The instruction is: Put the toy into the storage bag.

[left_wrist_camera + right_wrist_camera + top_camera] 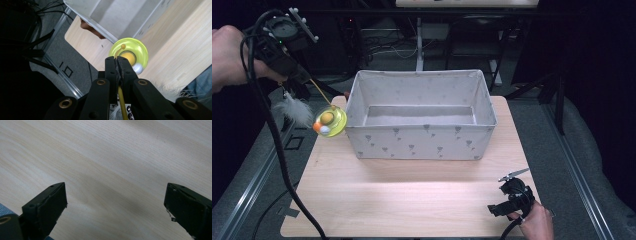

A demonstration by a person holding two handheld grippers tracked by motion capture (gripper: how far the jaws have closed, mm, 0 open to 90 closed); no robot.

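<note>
Dark room, light wood table (412, 200) with a grey fabric bin (420, 116) sitting at the back middle. The left gripper (307, 79) is up off the table's left edge, jaws pinched tight on the thin yellow wand (321, 93) of a cat toy (330, 122). The wand slants down and right, so the green disc with its little balls hangs just beside the bin's left wall, outside it and below the rim, feather (294, 111) trailing left. The bin opening lies up and right of the toy. The right gripper (512, 197) sits far off at the near right corner, jaws wide apart, nothing in them.
</note>
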